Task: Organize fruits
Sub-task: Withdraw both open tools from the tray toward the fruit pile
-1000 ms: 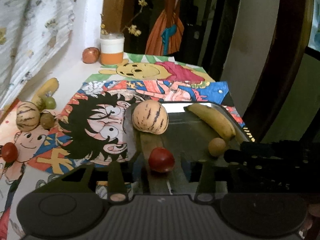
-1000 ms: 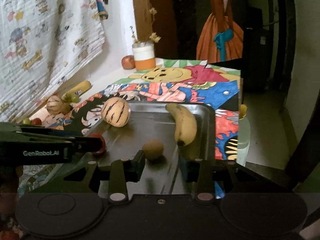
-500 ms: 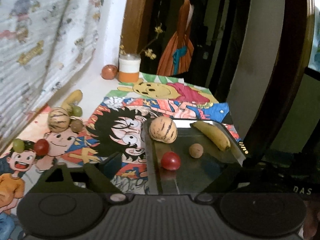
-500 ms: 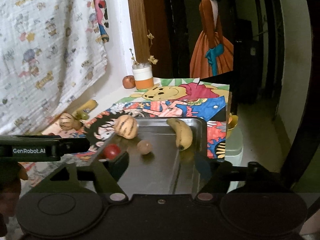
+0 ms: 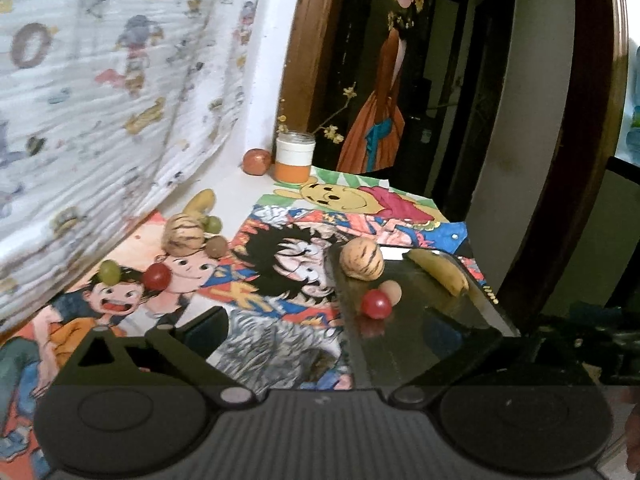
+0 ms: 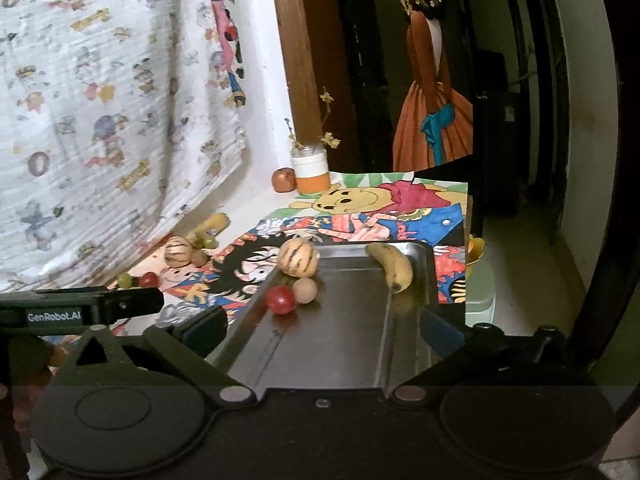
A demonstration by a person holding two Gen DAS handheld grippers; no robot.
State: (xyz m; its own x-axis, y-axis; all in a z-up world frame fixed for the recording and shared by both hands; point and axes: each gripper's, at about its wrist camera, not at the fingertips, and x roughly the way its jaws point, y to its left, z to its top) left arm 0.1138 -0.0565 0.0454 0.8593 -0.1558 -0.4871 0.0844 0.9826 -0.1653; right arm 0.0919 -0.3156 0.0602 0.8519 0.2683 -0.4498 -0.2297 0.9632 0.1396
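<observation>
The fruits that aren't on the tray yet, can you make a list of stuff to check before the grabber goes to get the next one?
1. Left gripper fingers spread and holding nothing: ok.
2. Right gripper fingers spread and holding nothing: ok.
3. Room left on the tray: ok; only the striped melon, red tomato, tan ball fruit and banana sit at its far end.
4. Loose red tomato easy to reach: ok; it lies apart on the mat, with only the green grape nearby.
5. Second striped melon free to lift: not ok; small fruits crowd against it.
6. Whether tray fruits will roll: cannot tell.
</observation>
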